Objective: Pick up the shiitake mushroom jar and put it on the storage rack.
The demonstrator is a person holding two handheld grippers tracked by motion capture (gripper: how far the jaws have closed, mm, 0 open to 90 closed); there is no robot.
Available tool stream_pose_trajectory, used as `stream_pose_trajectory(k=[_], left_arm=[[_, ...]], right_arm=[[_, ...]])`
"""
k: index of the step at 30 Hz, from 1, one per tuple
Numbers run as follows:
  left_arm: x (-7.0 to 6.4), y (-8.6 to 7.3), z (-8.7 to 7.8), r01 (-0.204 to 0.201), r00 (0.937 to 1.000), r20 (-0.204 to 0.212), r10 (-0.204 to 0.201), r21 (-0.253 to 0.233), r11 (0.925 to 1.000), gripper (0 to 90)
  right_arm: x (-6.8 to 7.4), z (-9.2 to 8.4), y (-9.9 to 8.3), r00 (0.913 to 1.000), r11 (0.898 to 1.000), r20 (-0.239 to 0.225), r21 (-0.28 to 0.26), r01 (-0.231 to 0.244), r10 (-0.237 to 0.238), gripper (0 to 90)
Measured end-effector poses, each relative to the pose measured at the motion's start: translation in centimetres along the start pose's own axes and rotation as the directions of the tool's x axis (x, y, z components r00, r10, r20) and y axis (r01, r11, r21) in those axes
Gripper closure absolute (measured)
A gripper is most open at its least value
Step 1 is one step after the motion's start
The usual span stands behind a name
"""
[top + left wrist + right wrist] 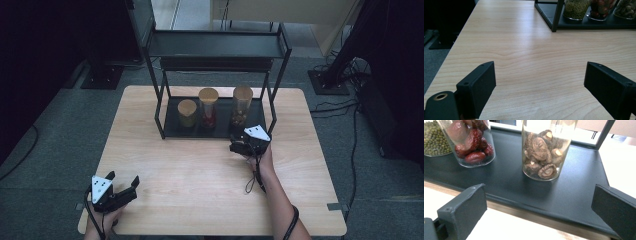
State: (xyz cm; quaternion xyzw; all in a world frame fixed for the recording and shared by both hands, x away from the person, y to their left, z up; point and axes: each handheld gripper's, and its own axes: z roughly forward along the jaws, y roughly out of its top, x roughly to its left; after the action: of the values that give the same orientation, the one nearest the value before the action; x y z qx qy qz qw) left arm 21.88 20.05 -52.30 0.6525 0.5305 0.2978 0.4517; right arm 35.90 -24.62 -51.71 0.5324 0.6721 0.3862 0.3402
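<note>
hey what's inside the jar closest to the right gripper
Dried mushrooms fill the right-hand jar, caps and pale stems showing through the glass. Its wooden lid hides the contents from above.

Left tool [121,181] low near body, jaws wide; right tool [240,142] extended forward, jaws wide.

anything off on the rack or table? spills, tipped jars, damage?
Nothing stands out. The three jars stand upright in a row on the rack's bottom shelf: mung beans, red dates, dried mushrooms, cork lids on. No spill on the shelf or the table. Both the left gripper and right gripper are open, holding nothing.
</note>
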Motion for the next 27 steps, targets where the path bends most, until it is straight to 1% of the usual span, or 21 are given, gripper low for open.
stream_pose_trajectory(k=[7,10,14,20,27], left_arm=[[0.0,0.0,0.0,-0.002,1.0,-0.001,0.002,-0.002,1.0,10.6],[0.0,0.0,0.0,-0.001,1.0,-0.001,0.001,-0.003,1.0,10.6],[0.0,0.0,0.0,-0.004,1.0,-0.001,0.004,-0.004,1.0,10.6],[0.0,0.0,0.0,-0.002,1.0,0.0,0.002,-0.003,1.0,10.6],[0.0,0.0,0.0,-0.003,1.0,-0.001,0.003,-0.006,1.0,10.6]], right_arm=[[-0.2,-0.8,-0.4,1.0,1.0,0.0,-0.004,-0.008,0.008,0.0],[-0.3,-1.1,-0.6,1.0,1.0,0.002,-0.007,0.001,-0.001,0.0],[-0.4,-1.6,-0.8,0.9999,1.0,0.01,-0.01,-0.001,0.001,0.0],[-0.3,-2.4,-1.3,0.9997,1.0,0.016,-0.009,0.016,-0.015,0.0],[-0.4,-3.3,-1.8,0.9994,1.0,0.028,-0.013,0.018,-0.018,0.0]])
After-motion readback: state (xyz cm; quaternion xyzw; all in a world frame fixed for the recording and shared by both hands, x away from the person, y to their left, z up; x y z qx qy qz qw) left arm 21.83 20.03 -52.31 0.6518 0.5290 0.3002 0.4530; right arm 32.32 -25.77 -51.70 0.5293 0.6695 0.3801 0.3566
